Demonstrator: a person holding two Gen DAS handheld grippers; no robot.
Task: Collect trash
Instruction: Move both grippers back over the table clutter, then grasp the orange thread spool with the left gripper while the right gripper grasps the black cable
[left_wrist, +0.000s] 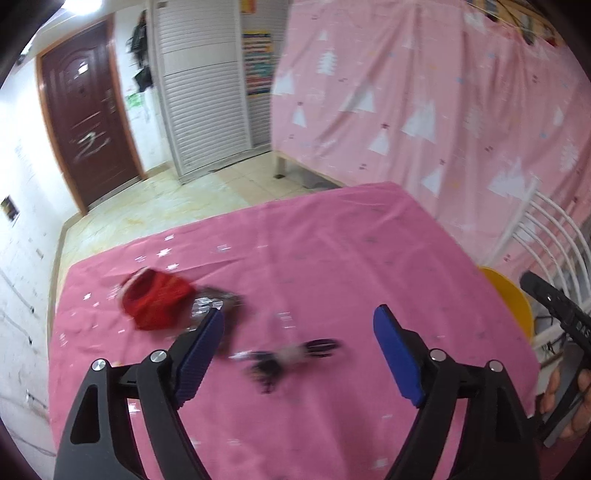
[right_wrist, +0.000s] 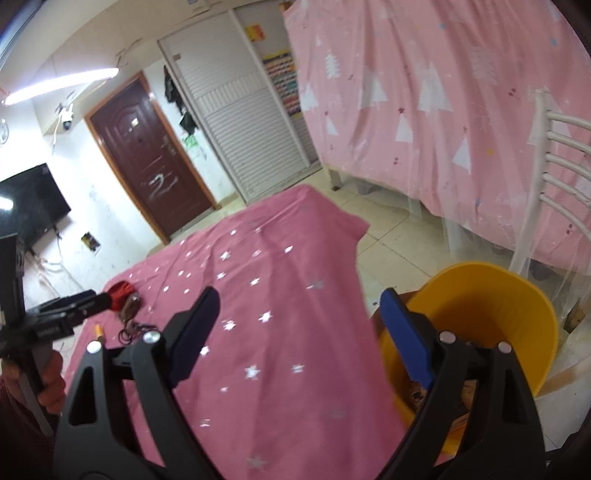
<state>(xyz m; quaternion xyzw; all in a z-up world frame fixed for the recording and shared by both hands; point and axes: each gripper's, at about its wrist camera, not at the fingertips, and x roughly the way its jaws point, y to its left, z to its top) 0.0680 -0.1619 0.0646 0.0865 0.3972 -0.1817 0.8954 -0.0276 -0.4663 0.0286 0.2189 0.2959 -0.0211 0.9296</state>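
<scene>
Currently both grippers hang over a table covered with a pink star-print cloth (left_wrist: 332, 236).

Left wrist view:
- The left gripper (left_wrist: 299, 332) has its jaws spread wide, with nothing between the blue pads (left_wrist: 201, 354).
- A red crumpled wrapper (left_wrist: 155, 301) lies on the cloth ahead and to the left, touching a shiny silver wrapper (left_wrist: 212, 301) just beside it.
- A dark tangled piece of litter (left_wrist: 284, 356) lies on the cloth in the gap between the fingers; motion blur hides what it is.
- The right gripper (left_wrist: 546, 295) enters at the right edge, held in a hand (left_wrist: 569, 402). Its jaw state cannot be read from this side.
- Only the rim of a yellow bin (left_wrist: 511, 299) shows past the table's right edge.

Right wrist view:
- The right gripper (right_wrist: 297, 325) is likewise spread wide and empty. Its left finger is over the cloth; its right finger is over the yellow bin (right_wrist: 517, 295).
- The bin's inside shows here, with some brownish material at the bottom, too dim to identify.
- The bin stands on the tiled floor (right_wrist: 391, 236) just beside the table, with a white chair (right_wrist: 546, 177) behind it.
- The left gripper (right_wrist: 74, 306) appears at the far left, pointing toward the red wrapper (right_wrist: 120, 291) and nearby litter.
- A small orange-tipped item (right_wrist: 99, 331) lies near the table edge; the left view does not show it.
- A dark television (right_wrist: 33, 203) is seen at the left wall.

Both views show the brown door (left_wrist: 86, 122) and a pink curtain (left_wrist: 424, 92).
</scene>
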